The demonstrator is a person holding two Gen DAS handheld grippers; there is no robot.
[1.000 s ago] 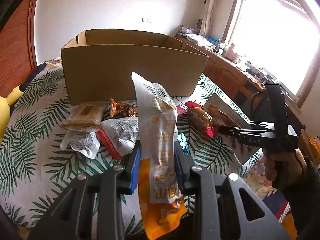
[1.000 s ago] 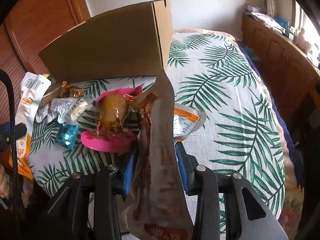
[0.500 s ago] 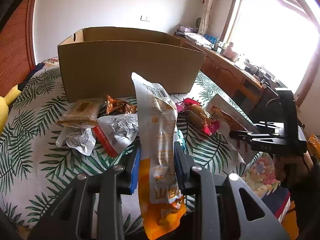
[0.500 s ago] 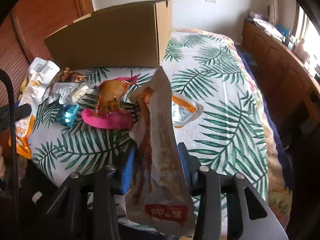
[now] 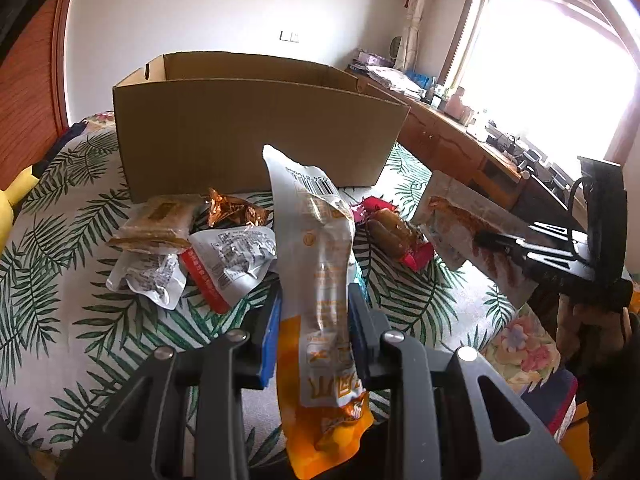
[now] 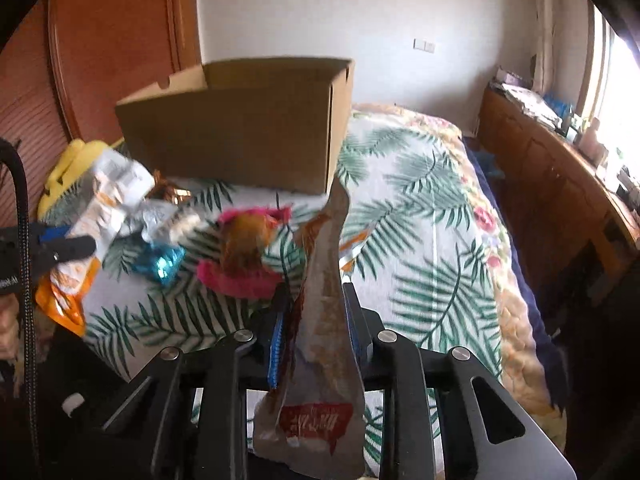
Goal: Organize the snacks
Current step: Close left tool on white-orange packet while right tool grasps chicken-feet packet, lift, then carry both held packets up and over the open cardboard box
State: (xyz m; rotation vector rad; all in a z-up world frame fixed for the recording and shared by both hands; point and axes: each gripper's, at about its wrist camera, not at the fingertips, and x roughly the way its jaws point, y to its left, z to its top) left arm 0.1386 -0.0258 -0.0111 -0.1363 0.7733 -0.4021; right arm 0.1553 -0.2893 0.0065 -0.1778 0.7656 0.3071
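My left gripper is shut on a long white and orange snack packet, held upright above the bed. My right gripper is shut on a grey-brown snack packet; it also shows in the left wrist view. An open cardboard box stands on the bed behind the snacks; it also shows in the right wrist view. Loose snacks lie in front of it: a brown cracker pack, white packets, a gold wrapper, a pink-wrapped sausage and a blue wrapper.
The bed has a palm-leaf cover. A wooden desk with clutter runs along the right under a bright window. A wooden wardrobe and a yellow toy are at the left.
Both grippers have lifted and drawn back with their packets; the box top now shows lower in view. The right view has swung, so its packet is seen edge-on.
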